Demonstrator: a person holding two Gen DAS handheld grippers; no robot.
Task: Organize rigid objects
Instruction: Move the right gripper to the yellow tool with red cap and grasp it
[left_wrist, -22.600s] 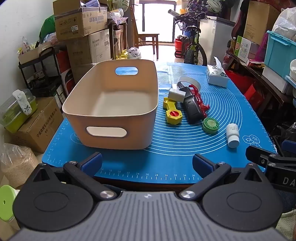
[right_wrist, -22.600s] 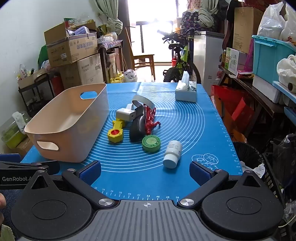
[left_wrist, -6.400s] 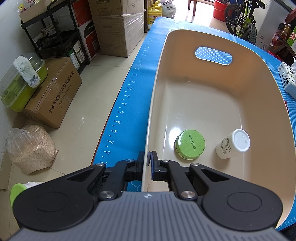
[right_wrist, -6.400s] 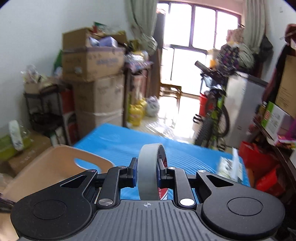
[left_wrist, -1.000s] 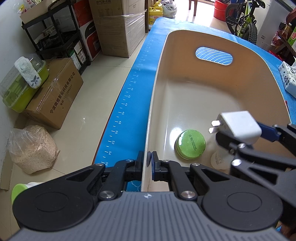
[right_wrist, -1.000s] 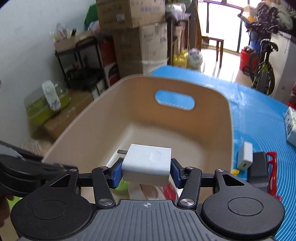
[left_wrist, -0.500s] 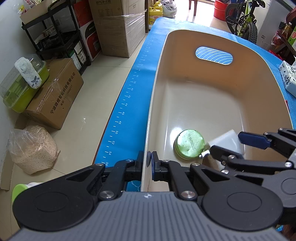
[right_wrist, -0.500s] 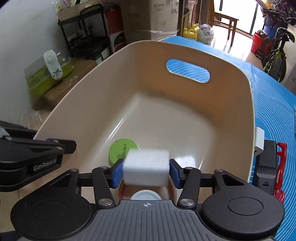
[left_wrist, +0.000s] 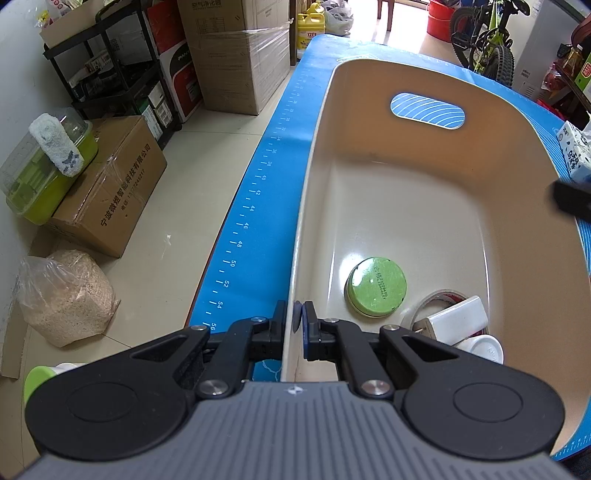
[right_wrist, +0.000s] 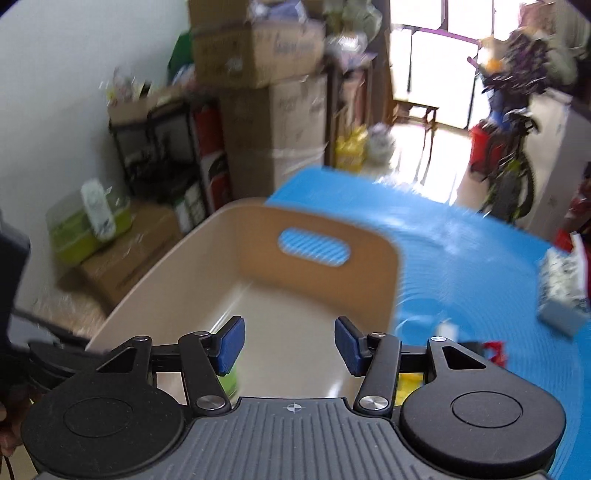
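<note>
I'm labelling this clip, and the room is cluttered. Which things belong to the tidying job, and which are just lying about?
Job:
- beige bin, its rim clamped by the left gripper
- green round tin
- white charger
- tape roll
- white bottle
- right gripper, empty, jaws opening

Lying about:
- tissue pack
- cardboard boxes
- bicycle

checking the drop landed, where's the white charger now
In the left wrist view the white charger lies inside the beige bin, at its near right end, resting on the tape roll and the white bottle, right of the green tin.
</note>
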